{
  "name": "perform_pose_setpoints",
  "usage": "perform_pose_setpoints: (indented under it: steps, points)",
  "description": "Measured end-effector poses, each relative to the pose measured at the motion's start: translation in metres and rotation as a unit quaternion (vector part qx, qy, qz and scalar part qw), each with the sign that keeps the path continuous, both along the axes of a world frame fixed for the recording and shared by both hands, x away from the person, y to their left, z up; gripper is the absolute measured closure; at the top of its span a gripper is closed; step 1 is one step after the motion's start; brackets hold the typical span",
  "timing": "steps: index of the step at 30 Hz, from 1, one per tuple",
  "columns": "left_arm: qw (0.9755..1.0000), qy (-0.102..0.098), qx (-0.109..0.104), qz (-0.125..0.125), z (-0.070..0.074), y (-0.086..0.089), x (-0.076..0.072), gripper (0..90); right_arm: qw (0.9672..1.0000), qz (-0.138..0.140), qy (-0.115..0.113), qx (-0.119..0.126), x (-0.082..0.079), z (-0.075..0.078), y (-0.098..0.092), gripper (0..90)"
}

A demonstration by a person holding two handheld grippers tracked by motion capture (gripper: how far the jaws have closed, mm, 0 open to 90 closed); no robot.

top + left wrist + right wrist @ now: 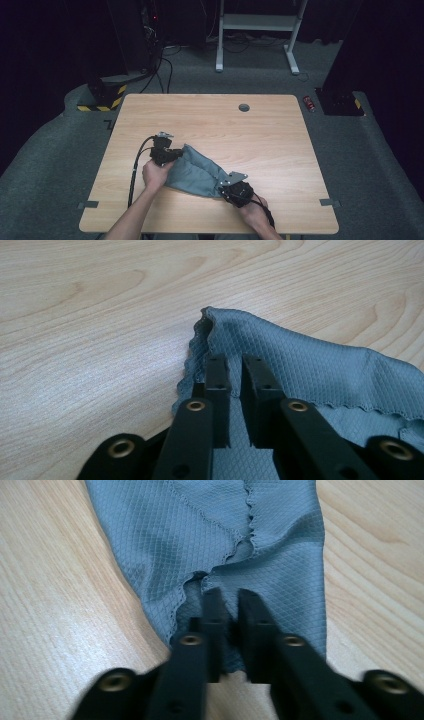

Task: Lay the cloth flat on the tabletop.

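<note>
Cloth [196,172] on table [270,135], btwn both tongs.

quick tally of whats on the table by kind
Grey-blue diamond-weave cloth: 1
Black two-jaw grippers: 2, left gripper and right gripper, one at each end of the cloth
Total: 3

left forearm: enters from the bottom edge, left of centre in the high view, slanting up and to the right
left hand [156,174]: wrapped around its gripper's body
left gripper [172,154]: left of centre, pointing right (jaws with a narrow gap in its own view)
right hand [256,210]: lower centre-right
right gripper [223,189]: pointing upper left, jaws nearly together
</note>
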State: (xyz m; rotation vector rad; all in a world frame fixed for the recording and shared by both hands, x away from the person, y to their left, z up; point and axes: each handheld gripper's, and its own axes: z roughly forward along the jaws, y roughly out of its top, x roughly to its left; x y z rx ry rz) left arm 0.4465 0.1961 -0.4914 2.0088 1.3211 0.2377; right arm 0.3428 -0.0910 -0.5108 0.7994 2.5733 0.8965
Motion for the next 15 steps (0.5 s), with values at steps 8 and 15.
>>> perform_pose_setpoints:
  steps: [8,15]
  points:
    - [0.9993,-0.007,0.035,-0.014,-0.005,0.004,-0.023,62.3,0.9996,-0.02,-0.013,0.017,0.01,0.013,-0.01,89.8]
    - [0.9982,-0.006,0.048,-0.037,-0.013,0.009,-0.049,60.6,0.9973,-0.065,-0.029,0.018,0.038,0.03,-0.024,89.8]
